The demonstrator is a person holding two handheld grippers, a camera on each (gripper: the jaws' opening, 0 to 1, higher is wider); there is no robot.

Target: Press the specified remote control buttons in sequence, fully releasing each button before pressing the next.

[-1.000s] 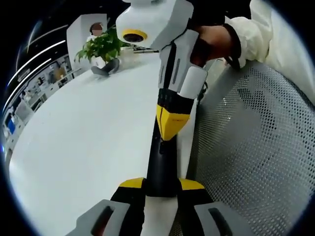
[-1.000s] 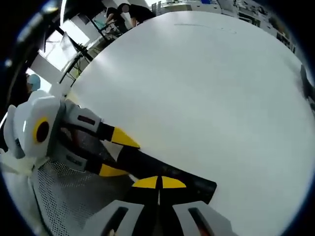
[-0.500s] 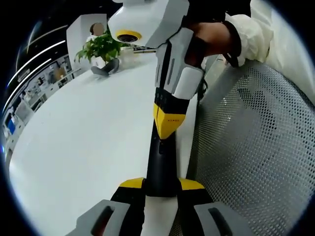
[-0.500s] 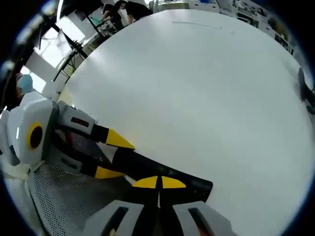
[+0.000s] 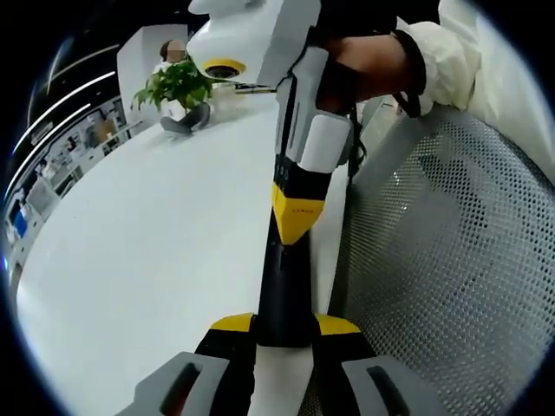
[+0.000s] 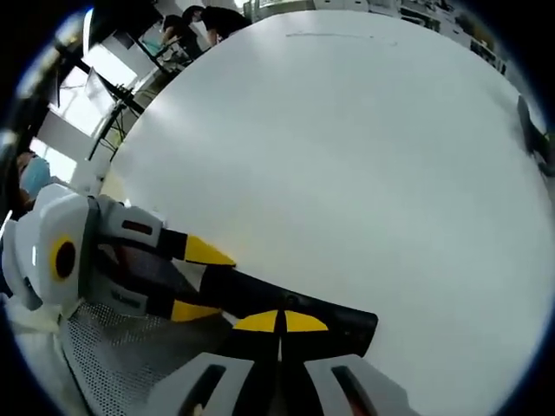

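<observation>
Left gripper view: left gripper (image 5: 284, 325) fingers clamped on near end of black remote control (image 5: 284, 286), lying at edge of white tabletop (image 5: 147, 234) beside mesh chair (image 5: 442, 251). Right gripper (image 5: 297, 221) fingers together, yellow tips touching the remote's top.

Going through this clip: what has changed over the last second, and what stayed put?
Very little. In the left gripper view, the right gripper, jaws closed, stays at the black remote with only a slight wobble. The left gripper stays clamped on the remote's near end throughout. The white table and the potted plant are unchanged.
</observation>
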